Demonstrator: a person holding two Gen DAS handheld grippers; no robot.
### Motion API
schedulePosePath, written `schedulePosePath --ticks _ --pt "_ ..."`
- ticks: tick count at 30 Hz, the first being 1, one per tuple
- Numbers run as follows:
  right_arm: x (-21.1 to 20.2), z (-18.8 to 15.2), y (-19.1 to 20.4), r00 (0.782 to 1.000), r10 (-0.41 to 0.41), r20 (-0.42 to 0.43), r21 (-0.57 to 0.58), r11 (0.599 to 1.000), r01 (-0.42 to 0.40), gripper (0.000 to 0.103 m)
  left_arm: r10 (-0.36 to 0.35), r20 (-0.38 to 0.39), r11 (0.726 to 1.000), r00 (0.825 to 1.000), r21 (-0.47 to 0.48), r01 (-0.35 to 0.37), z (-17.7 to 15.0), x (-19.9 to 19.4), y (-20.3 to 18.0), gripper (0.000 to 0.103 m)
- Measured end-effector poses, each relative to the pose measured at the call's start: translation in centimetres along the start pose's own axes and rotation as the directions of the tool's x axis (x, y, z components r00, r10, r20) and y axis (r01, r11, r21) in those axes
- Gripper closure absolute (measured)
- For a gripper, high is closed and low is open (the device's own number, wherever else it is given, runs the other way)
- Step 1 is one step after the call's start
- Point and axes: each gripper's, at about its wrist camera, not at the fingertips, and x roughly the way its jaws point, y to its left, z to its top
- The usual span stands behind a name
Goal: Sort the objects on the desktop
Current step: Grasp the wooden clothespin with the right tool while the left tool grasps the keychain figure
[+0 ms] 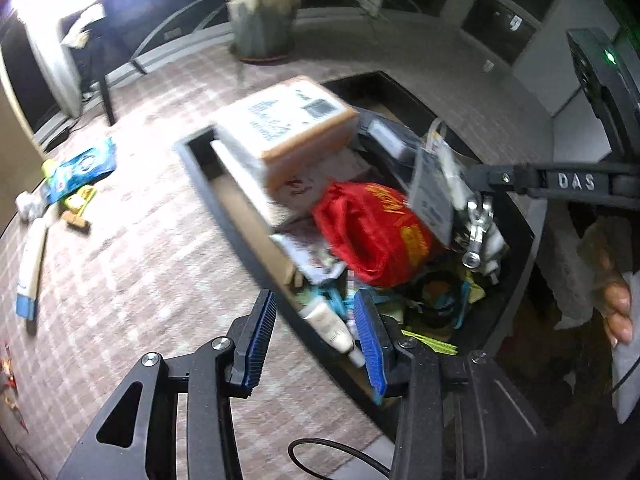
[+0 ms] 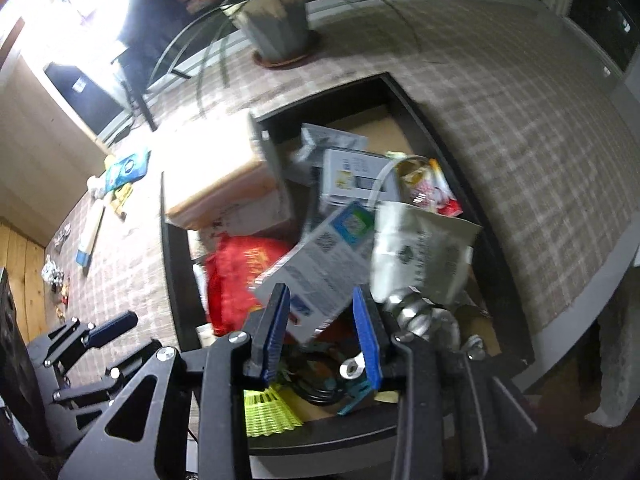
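Observation:
A black bin (image 1: 244, 240) on the checked tablecloth is full of mixed items. My left gripper (image 1: 316, 340) stands open over its near left wall; a white tube (image 1: 332, 326) lies below the gap, untouched. A blurred cardboard box (image 1: 288, 128) tilts over the bin's far corner beside a red bag (image 1: 368, 232). My right gripper (image 2: 320, 328) is open above the bin (image 2: 176, 264), with a blurred white and blue carton (image 2: 320, 268) beyond its pads and a white pouch (image 2: 420, 256) to the right. The other gripper shows in each view: the right (image 1: 492, 180), the left (image 2: 128, 340).
Blue packets (image 1: 80, 168), a long white tube (image 1: 30, 268) and small bits lie on the cloth to the left. A potted plant (image 1: 260, 20) stands at the table's far side. A metal clamp (image 1: 476, 224) and a yellow shuttlecock (image 2: 268, 412) are in the bin. A person's hand (image 1: 616, 304) shows at the right.

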Motion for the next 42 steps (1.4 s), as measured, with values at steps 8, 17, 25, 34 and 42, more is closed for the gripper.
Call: schedulePosePath --ticks 8,17,25,34,42 --pt "1.0 0.8 5.7 1.000 0.027 -0.015 -0.108 0.994 -0.029 0.070 0.058 0.019 0.995 0.998 -0.088 -0.056 -1.2 -1.3 5.2 0.065" --pt "2.5 2.0 14.4 0.997 0.072 -0.021 -0.265 0.961 -0.075 0.070 0.155 0.025 0.966 0.988 -0.213 -0.146 -3.5 -3.3 12.9 0.065" --pt "5.0 3.2 22.6 0.991 0.121 -0.057 -0.364 0.922 -0.134 0.067 0.255 0.020 0.892 0.967 -0.390 -0.227 -6.4 -5.6 22.2 0.065" --pt "9.8 5.1 29.9 0.985 0.123 -0.121 -0.455 0.875 -0.165 0.067 0.319 -0.032 0.792 0.947 -0.540 -0.285 -10.4 -7.1 32.1 0.065" --pt "14.6 7.0 33.7 0.977 0.093 -0.189 -0.485 0.857 -0.176 0.067 0.331 -0.079 0.746 0.940 -0.589 -0.312 -13.1 -7.2 39.0 0.058"
